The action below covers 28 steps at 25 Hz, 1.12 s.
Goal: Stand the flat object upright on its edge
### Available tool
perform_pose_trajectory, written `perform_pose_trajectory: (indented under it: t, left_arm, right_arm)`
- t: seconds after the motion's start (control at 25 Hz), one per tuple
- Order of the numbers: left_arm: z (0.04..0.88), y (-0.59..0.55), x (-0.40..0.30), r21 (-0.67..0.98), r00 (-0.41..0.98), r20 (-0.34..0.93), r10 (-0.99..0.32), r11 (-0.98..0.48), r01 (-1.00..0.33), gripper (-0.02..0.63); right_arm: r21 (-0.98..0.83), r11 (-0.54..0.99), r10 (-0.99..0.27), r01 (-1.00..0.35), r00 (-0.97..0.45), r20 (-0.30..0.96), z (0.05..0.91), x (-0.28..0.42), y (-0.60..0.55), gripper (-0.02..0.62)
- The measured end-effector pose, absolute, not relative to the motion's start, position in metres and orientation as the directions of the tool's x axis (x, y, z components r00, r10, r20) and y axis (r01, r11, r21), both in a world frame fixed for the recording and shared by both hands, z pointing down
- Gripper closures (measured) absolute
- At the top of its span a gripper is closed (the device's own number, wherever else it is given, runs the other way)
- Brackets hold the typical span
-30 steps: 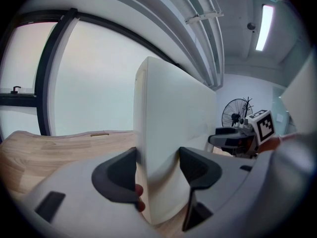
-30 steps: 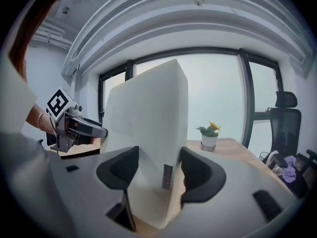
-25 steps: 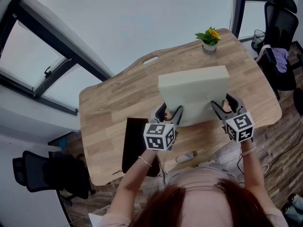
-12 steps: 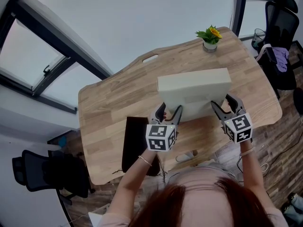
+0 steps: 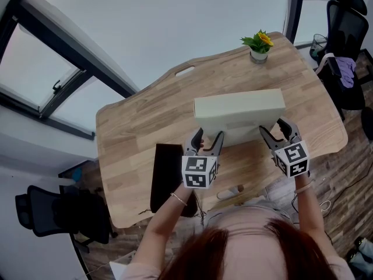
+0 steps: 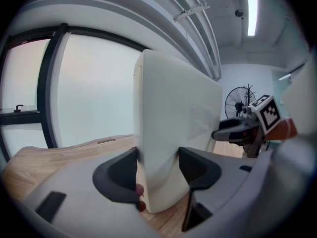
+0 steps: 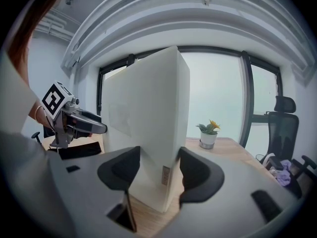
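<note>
Left tool (image 5: 208, 134): jaws closed on the near left end of the flat cream slab (image 5: 239, 112), one pad on each broad face. The left gripper view shows both pads pressed against it.

Right tool (image 5: 274, 127): same grip on the near right end, low down. Jaws stand fairly wide because the slab is thick. The pads look to be touching both faces.

The two hands are level with each other and neither is nearer. Both meet the slab at 12 o'clock.

Slab position: middle of the wooden surface (image 5: 145, 127), just beyond both tools. Its long axis runs 9 to 3 o'clock and its narrow top edge faces up. Both gripper views show it rising nearly vertical, with the lower edge down at the wood. I cannot tell whether that edge sits flat along its whole length.

Judgement: the slab seems to be up on its long edge already. What is left is to let go. Thin footprint, so it could tip toward 12 or 6 o'clock. Both tools should open evenly and back off toward 6 without dragging the faces.

Dark pad (image 5: 166, 177): flat at about 8 o'clock of the left tool, clear of the slab.

Potted plant (image 5: 258, 48): far edge of the surface, about 1 o'clock, well apart.

Office chair (image 5: 344, 34): off the surface, about 2 o'clock.
</note>
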State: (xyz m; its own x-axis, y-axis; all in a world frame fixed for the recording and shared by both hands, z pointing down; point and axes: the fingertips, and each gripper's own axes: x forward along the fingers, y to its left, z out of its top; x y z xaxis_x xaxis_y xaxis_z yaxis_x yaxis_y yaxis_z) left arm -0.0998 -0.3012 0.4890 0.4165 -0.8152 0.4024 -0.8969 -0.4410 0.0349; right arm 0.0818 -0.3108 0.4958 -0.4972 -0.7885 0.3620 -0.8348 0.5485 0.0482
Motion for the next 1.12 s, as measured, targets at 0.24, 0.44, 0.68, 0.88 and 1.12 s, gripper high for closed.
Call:
perform_pose_trajectory:
  t: [0.24, 0.44, 0.68, 0.88, 1.12]
  left_arm:
    - [0.4901, -0.2992, -0.1006, 0.028, 0.417, 0.387, -0.822, -0.442, -0.897, 0.342]
    - [0.4907, -0.2977, -0.1002, 0.029, 0.429, 0.376, -0.821, -0.453, -0.891, 0.341]
    - [0.4918, -0.3012, -0.102, 0.045, 0.437, 0.378, -0.816, -0.455, -0.889, 0.341]
    - [0.4907, -0.3026, -0.1029, 0.058, 0.438, 0.382, -0.814, -0.452, -0.89, 0.341]
    - [0.4924, -0.3012, -0.1037, 0.076, 0.441, 0.381, -0.813, -0.447, -0.891, 0.341]
  right_arm:
    - [0.044, 0.549, -0.788, -0.835, -0.499, 0.36, 0.4976, 0.0811, -0.3089, 0.345]
    - [0.036, 0.554, -0.786, -0.832, -0.508, 0.353, 0.4981, 0.0812, -0.3079, 0.336]
    - [0.029, 0.557, -0.788, -0.83, -0.517, 0.335, 0.4981, 0.0795, -0.3102, 0.328]
    - [0.026, 0.554, -0.791, -0.832, -0.517, 0.328, 0.4972, 0.0783, -0.3106, 0.324]
    - [0.014, 0.556, -0.789, -0.831, -0.522, 0.326, 0.498, 0.0786, -0.3099, 0.321]
